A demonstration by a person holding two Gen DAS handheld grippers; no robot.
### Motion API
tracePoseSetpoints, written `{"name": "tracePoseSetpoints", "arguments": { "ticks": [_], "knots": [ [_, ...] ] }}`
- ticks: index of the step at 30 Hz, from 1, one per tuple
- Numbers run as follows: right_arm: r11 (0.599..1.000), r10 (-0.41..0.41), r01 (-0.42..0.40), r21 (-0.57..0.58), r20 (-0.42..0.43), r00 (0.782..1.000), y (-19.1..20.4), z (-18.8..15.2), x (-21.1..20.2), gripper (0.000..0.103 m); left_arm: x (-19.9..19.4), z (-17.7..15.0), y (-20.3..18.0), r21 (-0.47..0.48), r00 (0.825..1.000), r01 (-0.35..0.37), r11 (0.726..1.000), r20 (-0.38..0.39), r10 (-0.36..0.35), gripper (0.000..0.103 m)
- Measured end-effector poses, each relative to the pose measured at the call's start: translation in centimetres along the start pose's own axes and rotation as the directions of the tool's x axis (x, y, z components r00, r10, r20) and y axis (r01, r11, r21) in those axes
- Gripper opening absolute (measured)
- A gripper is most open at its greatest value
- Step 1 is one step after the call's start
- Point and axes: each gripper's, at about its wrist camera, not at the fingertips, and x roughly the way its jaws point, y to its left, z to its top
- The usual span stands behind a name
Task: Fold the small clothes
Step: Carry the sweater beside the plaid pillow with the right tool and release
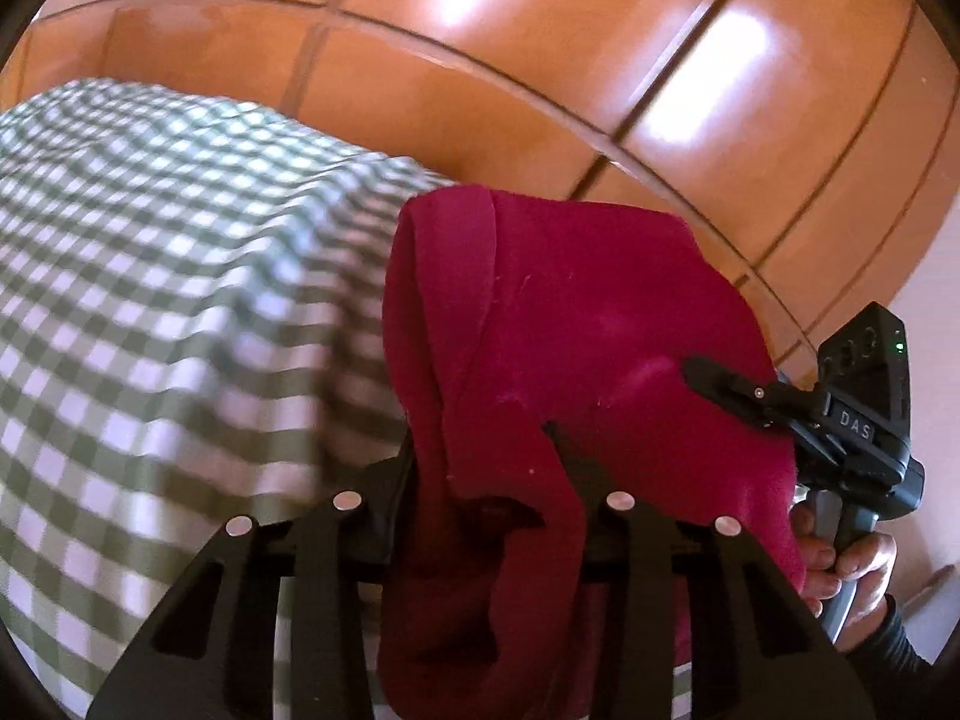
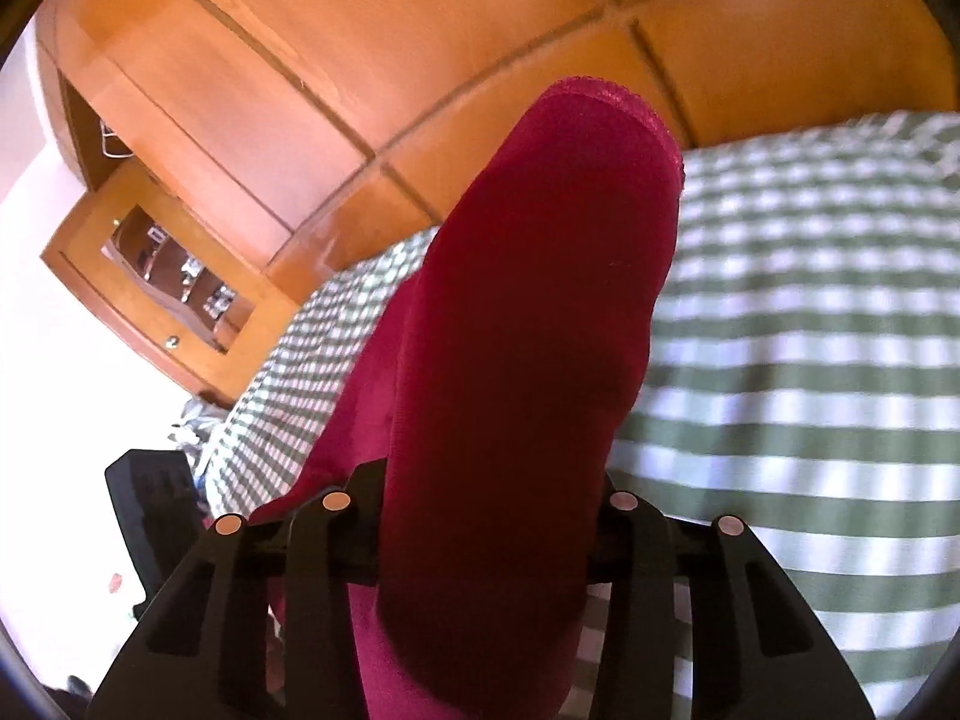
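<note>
currently, one item in hand, fold not yet made.

item: red garment (image 1: 576, 324), small, soft knit, with a scalloped trim along one edge in the right wrist view. location: off the surface, hanging bunched between the two tools above the checked cloth (image 1: 150, 300), near that cloth's far edge.

left gripper (image 1: 486, 480): clenched on one part of the garment; fabric is pinched between its fingers and drapes down over them. right gripper (image 2: 486, 480): likewise clenched on the garment, which rises ahead of it in a thick fold. in the left wrist view the right tool sits at the garment's right side, a hand (image 1: 852, 564) round its handle.

surface: bed or table under the green-and-white checked cloth; which, cannot tell. no folded pieces visible on it. wooden panelled wardrobe (image 1: 540, 72) behind.

progress, judged: early. garment picked up at two points only. remaining: spread it flat on the cloth, fold, set aside; any further pieces are out of view.
</note>
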Motion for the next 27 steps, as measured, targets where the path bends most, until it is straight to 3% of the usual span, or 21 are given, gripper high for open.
{"name": "tracePoseSetpoints", "arguments": {
  "ticks": [4,7,12,17,21,23,27],
  "knots": [
    [0.997,-0.074,0.074,-0.003,0.094,0.993,-1.5,0.4,-5.3,0.041,1.9,0.9,-5.0,0.101,0.998,0.062,0.993,-0.029,-0.059,0.034],
    [0.989,-0.147,0.139,0.057,0.184,0.972,-4.0,0.4,-10.2,0.041,4.3,2.1,-10.2,0.19,0.991,0.131,0.973,-0.058,-0.122,0.033],
    [0.937,-0.316,0.252,0.244,0.277,0.907,-10.1,-2.0,-17.5,0.041,9.6,2.4,-19.0,0.319,0.972,0.222,0.921,-0.144,-0.185,0.034],
    [0.85,-0.47,0.358,0.387,0.251,0.846,-14.5,-6.5,-20.6,0.041,15.2,-0.5,-25.6,0.435,0.956,0.235,0.869,-0.266,-0.125,0.04],
    [0.813,-0.492,0.356,0.461,0.217,0.843,-17.1,-9.7,-20.8,0.043,17.0,-3.4,-28.1,0.519,0.957,0.199,0.831,-0.285,-0.051,0.055],
    [0.809,-0.482,0.333,0.485,0.221,0.848,-18.0,-10.3,-21.1,0.047,17.8,-3.1,-28.3,0.519,0.959,0.178,0.836,-0.281,-0.03,0.064],
    [0.802,-0.498,0.363,0.474,0.195,0.845,-18.1,-9.1,-22.1,0.069,17.3,-2.0,-27.1,0.469,0.955,0.179,0.865,-0.294,-0.039,0.065]
  ]
}}
